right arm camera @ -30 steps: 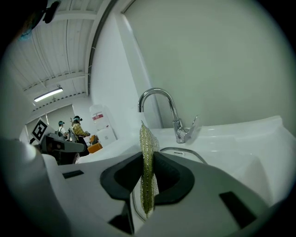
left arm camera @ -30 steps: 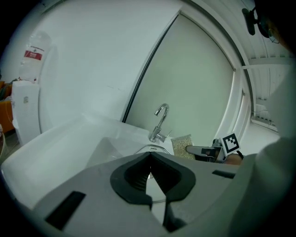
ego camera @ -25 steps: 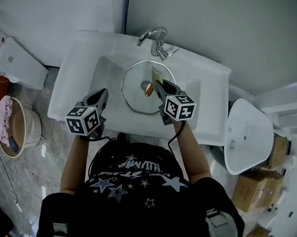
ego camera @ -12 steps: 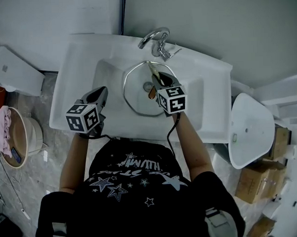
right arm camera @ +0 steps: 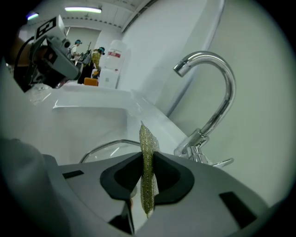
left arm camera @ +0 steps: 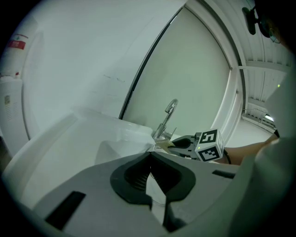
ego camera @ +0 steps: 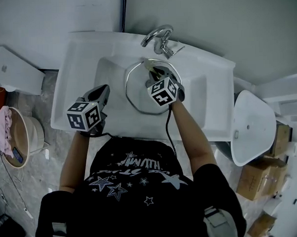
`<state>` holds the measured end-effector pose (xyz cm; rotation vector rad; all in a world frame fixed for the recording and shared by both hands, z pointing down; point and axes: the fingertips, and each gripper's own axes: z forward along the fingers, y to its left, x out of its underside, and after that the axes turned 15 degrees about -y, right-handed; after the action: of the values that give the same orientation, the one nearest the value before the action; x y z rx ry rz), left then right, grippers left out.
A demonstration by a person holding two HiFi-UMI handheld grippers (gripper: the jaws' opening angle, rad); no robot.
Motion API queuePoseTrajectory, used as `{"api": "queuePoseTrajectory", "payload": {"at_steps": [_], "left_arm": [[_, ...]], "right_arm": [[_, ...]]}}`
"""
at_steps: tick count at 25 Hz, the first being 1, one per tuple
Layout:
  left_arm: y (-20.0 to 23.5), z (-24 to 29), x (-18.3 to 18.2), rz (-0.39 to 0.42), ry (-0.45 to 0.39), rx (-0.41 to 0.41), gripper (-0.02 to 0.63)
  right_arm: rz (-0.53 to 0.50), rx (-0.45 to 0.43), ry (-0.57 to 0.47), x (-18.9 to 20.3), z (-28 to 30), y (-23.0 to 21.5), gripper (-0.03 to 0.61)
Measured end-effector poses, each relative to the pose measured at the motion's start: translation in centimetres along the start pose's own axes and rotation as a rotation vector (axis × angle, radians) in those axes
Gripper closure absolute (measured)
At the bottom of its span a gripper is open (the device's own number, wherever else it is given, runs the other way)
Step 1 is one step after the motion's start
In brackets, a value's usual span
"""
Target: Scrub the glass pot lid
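Nearest, at the sink's near left rim, the left gripper hangs with its jaws pressed together on nothing. It seems parked there, out of the way, since the lid lies flat and needs no steadying just now. A little farther and to the right, the right gripper reaches over the basin and pinches a thin yellow-green pad edgewise between its jaws. Held upright like that, the pad's free end sticks out beyond the fingertips, so that end can be pressed onto the glass. Under this gripper, the glass lid lies in the basin with its metal rim showing all round as a ring. The basin walls hem it in, which probably keeps it from sliding under a scrubbing stroke. The pad's tip sits at the lid's far edge, though I cannot tell if it touches the glass. Farthest, the faucet arches over the back of the basin, and no water shows. By count there are two grippers, one lid, one pad, one faucet and one sink.
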<state>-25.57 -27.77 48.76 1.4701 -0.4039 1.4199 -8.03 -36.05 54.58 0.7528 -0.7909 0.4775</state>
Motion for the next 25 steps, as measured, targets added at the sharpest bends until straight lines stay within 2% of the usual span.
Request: {"api": "queuePoseTrajectory", "payload": {"at_steps": [6, 11, 25], "left_arm": [[0.2, 0.1, 0.5, -0.006, 0.009, -0.003, 0.606], [0.4, 0.0, 1.0, -0.015, 0.013, -0.009, 0.606], [0.3, -1.6, 2.2, -0.023, 0.018, -0.021, 0.606]], "right_arm": [[-0.119, -0.075, 0.071, 1.2, 1.4, 2.7, 0.511], [-0.174, -0.115, 0.097, 1.9, 1.6, 4.6, 0.511], [-0.150, -0.261, 0.125, 2.0, 0.8, 9.8, 0.509]]}}
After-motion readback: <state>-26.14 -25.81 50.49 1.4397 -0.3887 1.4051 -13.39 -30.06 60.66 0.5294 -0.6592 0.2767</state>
